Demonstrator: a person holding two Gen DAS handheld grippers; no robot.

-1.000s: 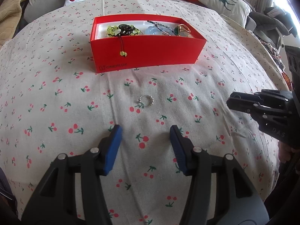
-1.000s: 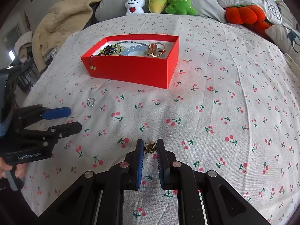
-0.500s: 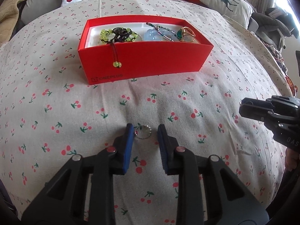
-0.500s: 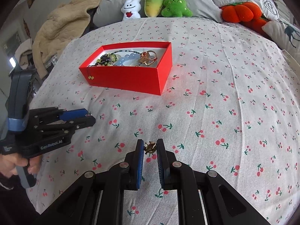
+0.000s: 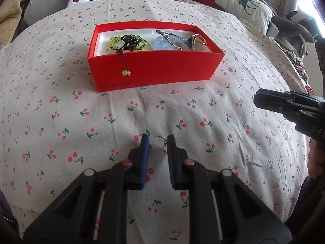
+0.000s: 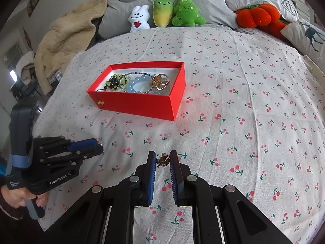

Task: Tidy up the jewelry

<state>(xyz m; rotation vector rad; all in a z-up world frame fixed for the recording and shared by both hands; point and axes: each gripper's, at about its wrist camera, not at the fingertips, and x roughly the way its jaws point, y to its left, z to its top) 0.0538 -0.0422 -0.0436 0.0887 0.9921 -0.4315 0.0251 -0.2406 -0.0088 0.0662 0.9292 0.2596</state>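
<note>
A red box (image 5: 154, 69) (image 6: 142, 103) sits on the cherry-print bedspread and holds a green bead bracelet (image 5: 126, 41), a blue bead bracelet (image 6: 138, 83) and a gold ring (image 6: 160, 81). My left gripper (image 5: 158, 142) is shut on a small silver ring (image 5: 156, 142), held just above the cloth in front of the box. My right gripper (image 6: 163, 160) is shut on a small gold earring (image 6: 163, 160). The left gripper also shows at the left of the right wrist view (image 6: 95, 146), and the right gripper at the right of the left wrist view (image 5: 264, 99).
Plush toys (image 6: 162, 14), an orange plush (image 6: 258, 16) and pillows (image 6: 304, 34) line the far edge of the bed. A beige blanket (image 6: 67, 38) lies at the far left. A green-bead tassel (image 5: 126, 72) hangs over the box's front wall.
My left gripper moved forward to the silver ring, closed on it and lifted it slightly. My right gripper stayed shut on the earring and rose a little.
</note>
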